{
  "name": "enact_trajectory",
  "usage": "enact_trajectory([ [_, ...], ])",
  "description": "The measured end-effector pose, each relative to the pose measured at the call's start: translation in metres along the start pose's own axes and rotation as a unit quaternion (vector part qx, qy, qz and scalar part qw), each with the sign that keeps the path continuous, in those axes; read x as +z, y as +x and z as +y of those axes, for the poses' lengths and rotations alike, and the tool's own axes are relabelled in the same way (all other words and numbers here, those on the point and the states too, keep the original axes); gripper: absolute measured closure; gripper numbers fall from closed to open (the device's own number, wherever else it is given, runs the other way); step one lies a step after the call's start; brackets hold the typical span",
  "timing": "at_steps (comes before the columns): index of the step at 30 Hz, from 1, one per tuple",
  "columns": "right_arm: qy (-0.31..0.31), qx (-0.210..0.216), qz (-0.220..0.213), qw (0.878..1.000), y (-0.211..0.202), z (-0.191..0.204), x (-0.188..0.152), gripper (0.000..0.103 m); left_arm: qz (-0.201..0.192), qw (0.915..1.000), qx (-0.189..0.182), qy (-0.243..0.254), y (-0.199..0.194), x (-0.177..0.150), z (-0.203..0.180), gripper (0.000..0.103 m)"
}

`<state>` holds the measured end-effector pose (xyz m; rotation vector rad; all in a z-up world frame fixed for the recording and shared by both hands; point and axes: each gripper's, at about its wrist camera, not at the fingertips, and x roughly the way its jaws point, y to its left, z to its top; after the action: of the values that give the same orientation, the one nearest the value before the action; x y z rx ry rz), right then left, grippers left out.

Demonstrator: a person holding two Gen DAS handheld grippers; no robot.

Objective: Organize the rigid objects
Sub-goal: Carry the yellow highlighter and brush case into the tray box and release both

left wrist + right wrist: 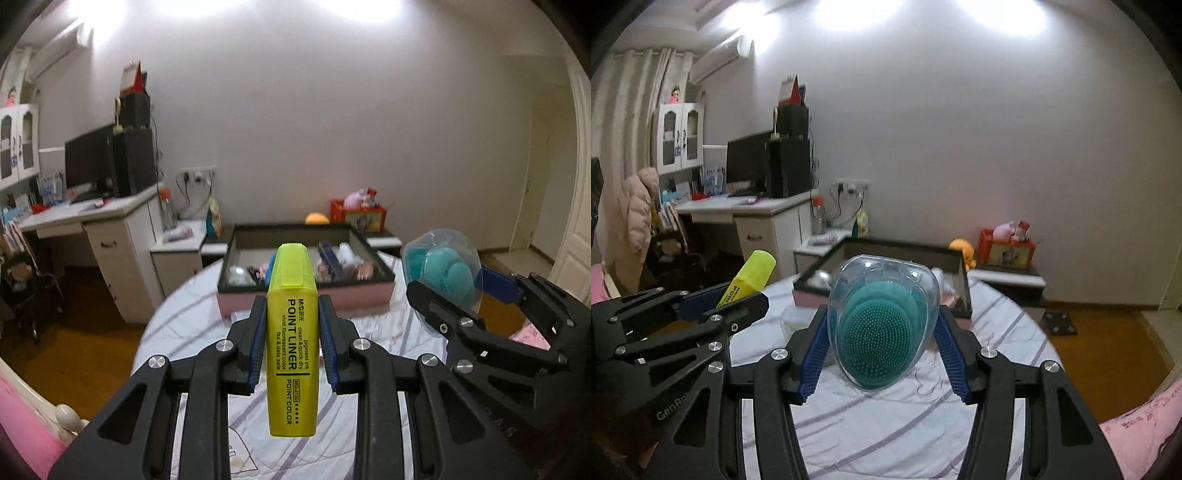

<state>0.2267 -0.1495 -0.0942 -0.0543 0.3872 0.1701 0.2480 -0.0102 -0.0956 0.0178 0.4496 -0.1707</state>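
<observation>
glossy yellow plastic highlighter [292, 343]; clear shiny plastic case [882, 325] over nubbed teal rubbery brush; striped cloth tablecloth [886, 424], matt.

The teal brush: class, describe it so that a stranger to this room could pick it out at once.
Start at the round table with the striped cloth and the dark-rimmed tray on it. In front of the tray, the right gripper holds up the teal brush between its jaws. It alone is bristled and sealed in a clear egg-shaped shell; the yellow highlighter beside it is flat and printed.
</observation>
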Motion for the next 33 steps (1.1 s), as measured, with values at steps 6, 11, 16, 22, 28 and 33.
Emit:
enact_trajectory([
  [6,-0.001,-0.038,-0.04,0.998,-0.028,0.008,0.013,0.047,-0.031,0.9995,0.003,0.007,-0.027,0.013,-0.007,0.076],
  [11,0.004,-0.052,-0.076,0.996,-0.047,0.011,0.024,0.047,-0.054,0.9985,0.009,0.0,-0.039,0.019,-0.012,0.076],
  [16,0.005,-0.054,-0.087,0.995,-0.052,0.015,0.03,0.047,-0.079,0.9967,0.022,0.002,-0.052,0.029,-0.013,0.076],
  [22,0.006,-0.064,-0.101,0.993,-0.057,0.014,0.034,0.047,-0.091,0.9954,0.031,0.008,-0.053,0.034,-0.013,0.076],
  [28,0.009,-0.069,-0.105,0.992,-0.054,0.011,0.036,0.047,-0.097,0.9943,0.041,0.013,-0.05,0.037,-0.018,0.076],
  [33,0.012,-0.067,-0.104,0.992,-0.048,0.009,0.037,0.047,-0.103,0.9931,0.051,0.023,-0.042,0.04,-0.021,0.076],
])
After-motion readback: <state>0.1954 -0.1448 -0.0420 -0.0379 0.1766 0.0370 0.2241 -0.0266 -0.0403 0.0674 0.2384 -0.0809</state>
